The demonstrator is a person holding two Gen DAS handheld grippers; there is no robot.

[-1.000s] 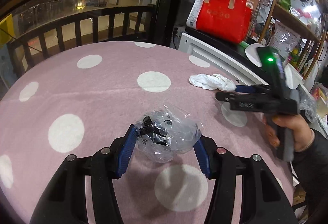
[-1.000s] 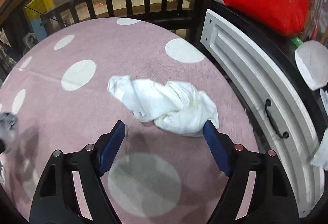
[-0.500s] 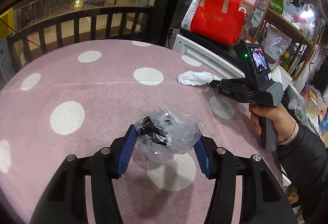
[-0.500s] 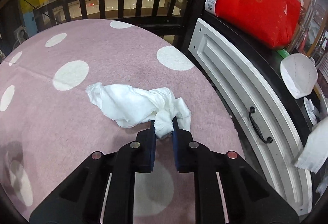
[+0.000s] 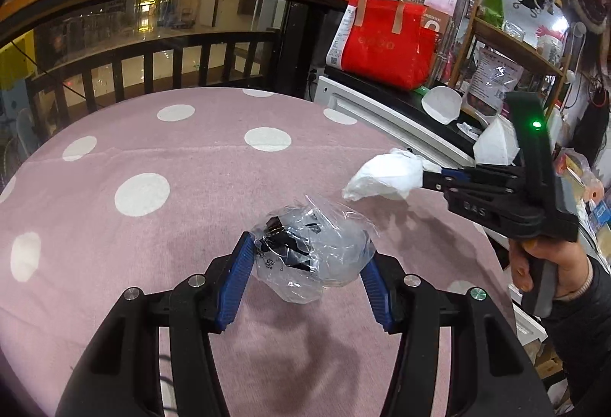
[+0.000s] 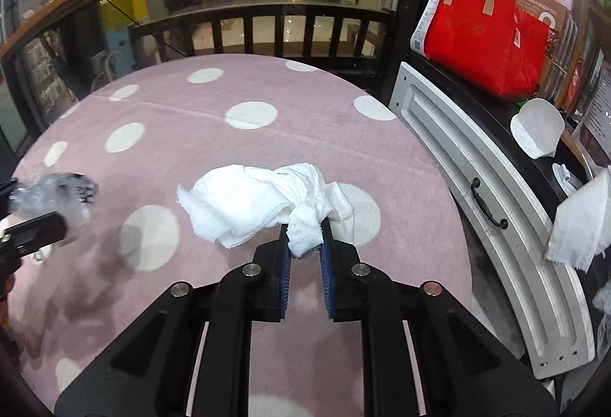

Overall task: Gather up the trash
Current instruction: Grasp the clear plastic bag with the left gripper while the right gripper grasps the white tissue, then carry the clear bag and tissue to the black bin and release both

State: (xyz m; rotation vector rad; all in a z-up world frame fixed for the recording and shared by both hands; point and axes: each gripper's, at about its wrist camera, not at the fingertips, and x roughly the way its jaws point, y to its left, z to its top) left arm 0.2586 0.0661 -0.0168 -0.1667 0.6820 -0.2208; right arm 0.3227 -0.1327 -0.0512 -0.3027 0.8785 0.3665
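My left tongs (image 5: 305, 264) are clamped on the crumpled plastic wrapper (image 5: 313, 256), held above the pink dotted surface (image 5: 152, 226); my right tongs (image 6: 305, 245) pinch the white tissue (image 6: 259, 203), lifted clear. Both pieces are picked up, I judge; next they need carrying to a bin, which I can't see

Shop in a mall, cluttered goods shelf (image 5: 508, 46), railing (image 6: 290, 31) overlooking concourse
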